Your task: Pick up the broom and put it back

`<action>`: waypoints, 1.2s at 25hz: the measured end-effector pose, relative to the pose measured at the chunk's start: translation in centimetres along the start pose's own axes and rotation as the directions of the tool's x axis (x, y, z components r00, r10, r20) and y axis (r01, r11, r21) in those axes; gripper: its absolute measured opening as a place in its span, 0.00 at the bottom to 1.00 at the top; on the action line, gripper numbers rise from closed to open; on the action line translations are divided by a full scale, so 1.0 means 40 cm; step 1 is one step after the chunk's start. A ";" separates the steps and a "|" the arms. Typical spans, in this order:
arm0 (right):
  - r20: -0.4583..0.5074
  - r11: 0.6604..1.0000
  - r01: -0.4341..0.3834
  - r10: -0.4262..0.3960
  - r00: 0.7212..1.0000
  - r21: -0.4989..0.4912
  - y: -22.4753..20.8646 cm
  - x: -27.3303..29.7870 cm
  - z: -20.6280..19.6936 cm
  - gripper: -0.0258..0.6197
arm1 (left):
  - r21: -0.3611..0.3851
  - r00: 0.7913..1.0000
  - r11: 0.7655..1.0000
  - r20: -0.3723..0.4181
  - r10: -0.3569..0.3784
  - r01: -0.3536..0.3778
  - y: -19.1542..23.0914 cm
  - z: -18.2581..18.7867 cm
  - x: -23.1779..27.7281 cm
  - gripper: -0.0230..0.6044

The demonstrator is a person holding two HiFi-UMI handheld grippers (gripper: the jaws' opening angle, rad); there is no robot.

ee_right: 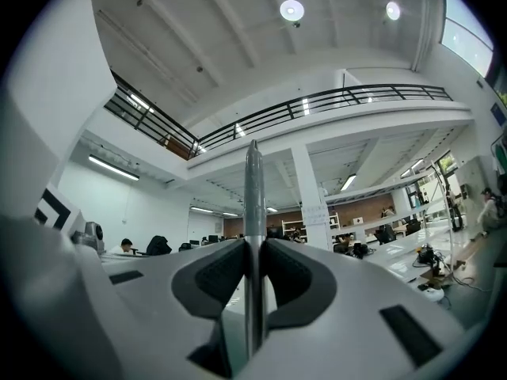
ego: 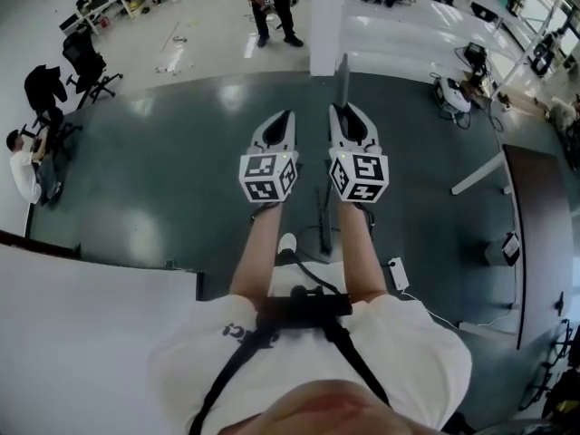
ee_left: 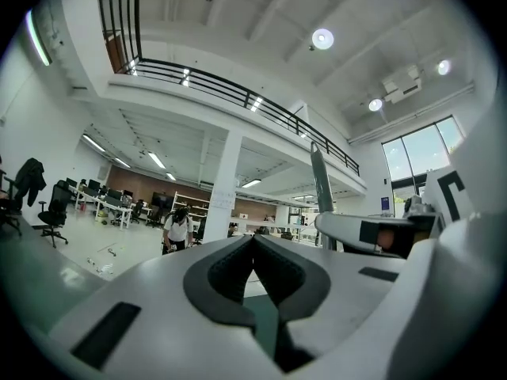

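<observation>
Standing over dark green floor (ego: 172, 179), white pillar (ego: 328, 16) ahead; right gripper (ee_right: 253, 248) fingers clamped on broom (ee_right: 253, 180); left gripper (ee_left: 253, 240) fingers together.

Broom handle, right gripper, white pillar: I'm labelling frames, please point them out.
Broom handle (ee_right: 253, 196), right gripper view, shaft above the jaws.
Right gripper (ego: 342, 111), head view, between its fingertips.
White pillar (ego: 329, 16), head view, front face.

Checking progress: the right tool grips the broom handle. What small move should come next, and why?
Likely carry the broom handle upright toward its storage spot: the right tool is clamped on it, the left tool shut and empty.
</observation>
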State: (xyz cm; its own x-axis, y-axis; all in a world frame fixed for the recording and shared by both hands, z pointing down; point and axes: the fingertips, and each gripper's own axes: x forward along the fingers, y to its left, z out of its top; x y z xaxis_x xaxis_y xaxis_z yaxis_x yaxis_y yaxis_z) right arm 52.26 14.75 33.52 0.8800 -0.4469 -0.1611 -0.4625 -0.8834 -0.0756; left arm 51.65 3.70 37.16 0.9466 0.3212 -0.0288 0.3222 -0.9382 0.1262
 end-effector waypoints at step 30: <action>0.035 0.999 0.051 -0.051 0.998 -0.007 -0.530 0.935 -0.144 0.18 | -0.014 0.995 0.995 -0.023 -0.102 0.101 0.330 -0.013 1.079 0.05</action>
State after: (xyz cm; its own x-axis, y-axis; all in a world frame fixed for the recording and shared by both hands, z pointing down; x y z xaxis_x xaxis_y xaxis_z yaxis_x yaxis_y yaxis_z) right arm 95.60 15.96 34.75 0.8980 -0.3964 -0.1909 -0.4162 -0.9060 -0.0768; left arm 96.74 5.25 38.09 0.9084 0.4176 -0.0185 0.4161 -0.8990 0.1367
